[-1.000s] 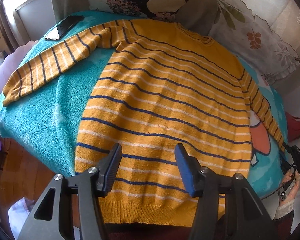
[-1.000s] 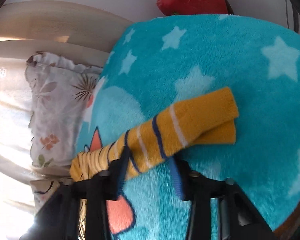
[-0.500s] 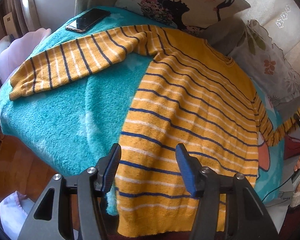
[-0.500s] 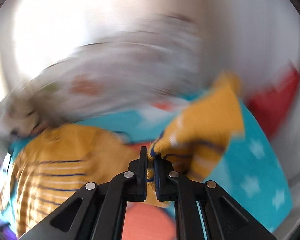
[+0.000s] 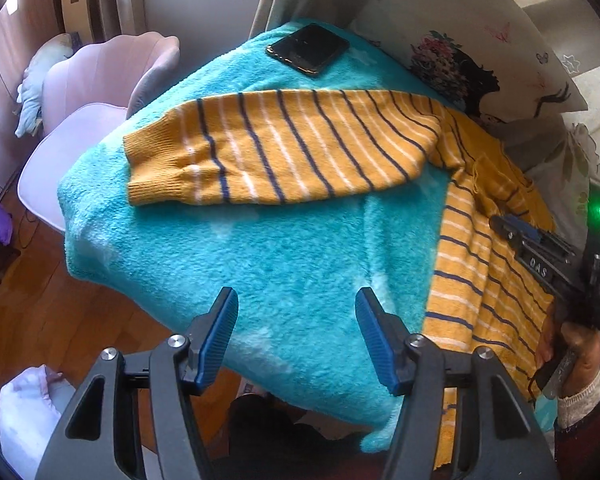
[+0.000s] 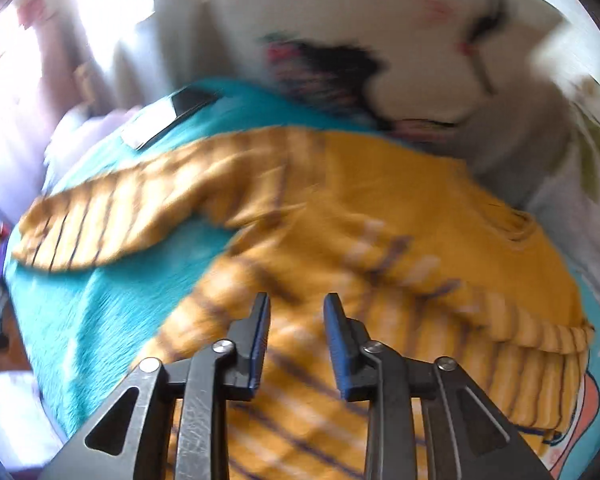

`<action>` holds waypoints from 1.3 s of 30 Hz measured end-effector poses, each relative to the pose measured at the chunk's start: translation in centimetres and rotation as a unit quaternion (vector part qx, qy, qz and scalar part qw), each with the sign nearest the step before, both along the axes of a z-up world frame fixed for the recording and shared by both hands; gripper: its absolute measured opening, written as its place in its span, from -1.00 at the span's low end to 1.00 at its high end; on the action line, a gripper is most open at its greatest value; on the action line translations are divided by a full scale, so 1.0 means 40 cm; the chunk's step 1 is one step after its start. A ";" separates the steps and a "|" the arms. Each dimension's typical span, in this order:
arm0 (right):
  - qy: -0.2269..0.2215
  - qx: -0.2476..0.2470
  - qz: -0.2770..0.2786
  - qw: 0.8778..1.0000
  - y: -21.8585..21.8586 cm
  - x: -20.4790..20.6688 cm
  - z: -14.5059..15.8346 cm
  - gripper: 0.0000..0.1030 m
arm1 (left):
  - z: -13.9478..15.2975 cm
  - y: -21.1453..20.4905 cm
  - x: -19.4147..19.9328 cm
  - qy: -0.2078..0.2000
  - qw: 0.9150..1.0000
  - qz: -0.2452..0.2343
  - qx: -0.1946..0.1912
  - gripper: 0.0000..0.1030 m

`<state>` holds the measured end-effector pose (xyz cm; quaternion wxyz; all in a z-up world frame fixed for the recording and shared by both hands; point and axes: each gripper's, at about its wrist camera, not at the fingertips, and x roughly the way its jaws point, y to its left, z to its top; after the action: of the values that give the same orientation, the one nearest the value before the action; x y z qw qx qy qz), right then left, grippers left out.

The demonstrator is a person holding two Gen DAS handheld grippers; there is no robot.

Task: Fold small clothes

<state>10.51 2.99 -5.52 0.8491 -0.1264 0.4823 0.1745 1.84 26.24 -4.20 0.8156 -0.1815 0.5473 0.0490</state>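
Note:
A yellow sweater (image 5: 488,264) with navy and white stripes lies flat on a teal fleece blanket (image 5: 260,264). Its left sleeve (image 5: 284,152) stretches out to the left. In the blurred right wrist view the sweater (image 6: 380,208) has its right sleeve (image 6: 440,280) folded across the body. My left gripper (image 5: 296,344) is open and empty above bare blanket, below the left sleeve. My right gripper (image 6: 296,344) is open and empty just above the sweater's body; it also shows in the left wrist view (image 5: 516,228).
A black phone (image 5: 308,48) lies on the blanket's far corner. Patterned pillows (image 5: 460,40) stand behind the sweater. A pale pink chair (image 5: 100,92) stands left of the blanket. Wooden floor (image 5: 40,320) lies below the blanket edge.
My right gripper carried the right sleeve over the sweater's body, then opened and let it go. My left gripper swung left, from over the hem to over bare blanket.

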 end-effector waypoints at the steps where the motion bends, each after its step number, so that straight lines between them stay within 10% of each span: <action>1: 0.004 -0.004 0.002 1.000 -0.002 -0.014 -0.004 -0.38 | -0.004 0.014 0.004 0.001 1.000 0.001 -0.002 0.17; 11: 0.045 0.058 -0.245 0.967 -0.370 0.040 -0.001 -0.62 | -0.031 0.071 0.054 0.005 1.000 -0.008 -0.017 0.18; 23: 0.056 -0.033 -0.223 0.973 -0.306 0.376 -0.066 -0.56 | -0.021 0.132 0.025 0.009 1.000 0.024 -0.002 0.24; 28: -0.001 -0.050 -0.211 0.976 -0.225 0.365 0.033 -0.56 | -0.014 0.210 -0.008 0.002 0.997 0.073 0.007 0.25; 34: 0.017 0.034 -0.002 0.999 0.090 0.209 0.095 -0.10 | -0.014 0.357 -0.070 0.007 0.986 0.162 0.023 0.25; 39: 0.058 0.083 0.202 0.974 0.435 0.023 0.068 0.03 | 0.011 0.459 -0.148 -0.001 0.973 0.225 0.043 0.25</action>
<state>11.44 20.38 -2.79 0.7743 -0.1394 0.4794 0.3889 -4.06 44.61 -3.76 0.7912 -0.2648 0.4891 0.2543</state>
